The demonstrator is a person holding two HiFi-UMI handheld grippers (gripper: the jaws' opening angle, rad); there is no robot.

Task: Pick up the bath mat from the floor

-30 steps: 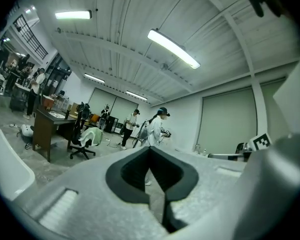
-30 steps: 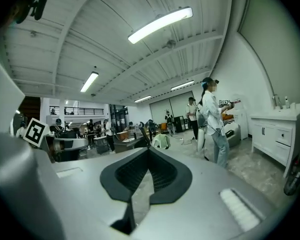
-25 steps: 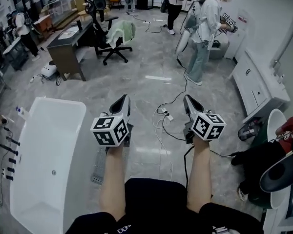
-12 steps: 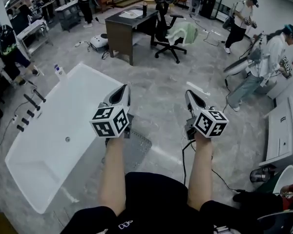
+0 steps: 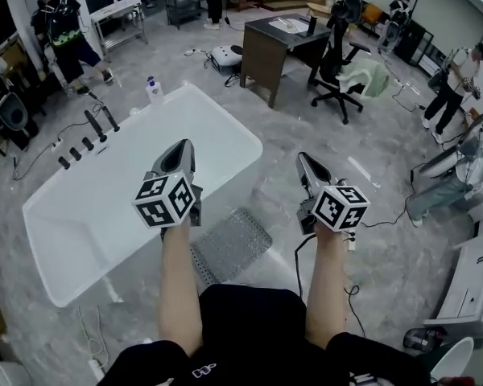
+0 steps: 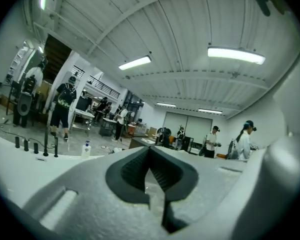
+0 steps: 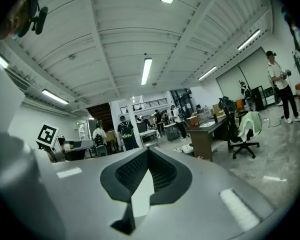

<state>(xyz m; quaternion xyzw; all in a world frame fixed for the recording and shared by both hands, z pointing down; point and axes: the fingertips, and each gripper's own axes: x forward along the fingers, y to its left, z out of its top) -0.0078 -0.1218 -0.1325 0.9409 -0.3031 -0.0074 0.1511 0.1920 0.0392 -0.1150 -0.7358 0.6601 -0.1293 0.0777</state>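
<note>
You've swung toward the bathtub (image 5: 88, 215). The bath mat (image 5: 232, 244) lies on the floor between your left gripper (image 5: 181, 146) and right gripper (image 5: 304, 160), both pressed together, empty.

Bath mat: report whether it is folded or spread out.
Spread flat. The bath mat lies as a single layer on the floor beside the bathtub, its textured top showing no fold.

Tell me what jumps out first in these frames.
A big white tub lies slantwise across the left of the head view. The grey mat lies at centre, by the tub's near right edge. The left gripper and right gripper are held out in front, both shut and empty.
</note>
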